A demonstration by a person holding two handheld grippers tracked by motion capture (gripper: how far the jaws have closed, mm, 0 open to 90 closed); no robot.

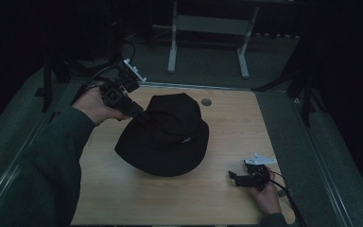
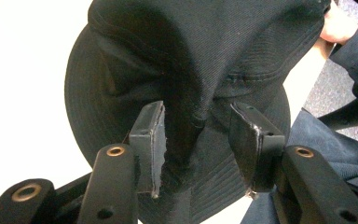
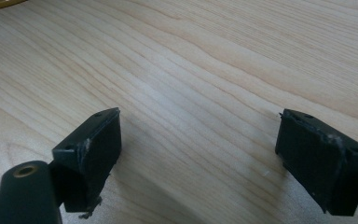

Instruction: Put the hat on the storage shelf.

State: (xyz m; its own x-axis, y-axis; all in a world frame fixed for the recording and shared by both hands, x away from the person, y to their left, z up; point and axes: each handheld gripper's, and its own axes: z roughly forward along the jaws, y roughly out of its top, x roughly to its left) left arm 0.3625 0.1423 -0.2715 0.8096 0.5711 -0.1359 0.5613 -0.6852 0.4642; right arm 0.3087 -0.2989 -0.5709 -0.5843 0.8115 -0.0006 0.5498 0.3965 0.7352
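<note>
A black bucket hat lies crown up in the middle of the light wooden table. My left gripper reaches in at the hat's back left side. In the left gripper view its jaws stand apart on either side of a raised fold of the hat, and the pads do not press the cloth; the left gripper is open. My right gripper rests low near the table's front right, pointing left, apart from the hat. In the right gripper view the right gripper is open over bare wood.
A round cable hole sits in the table behind the hat. White frame legs stand on the floor beyond the far edge. A metal rail runs along the table's right side. A hand and sleeve show past the hat.
</note>
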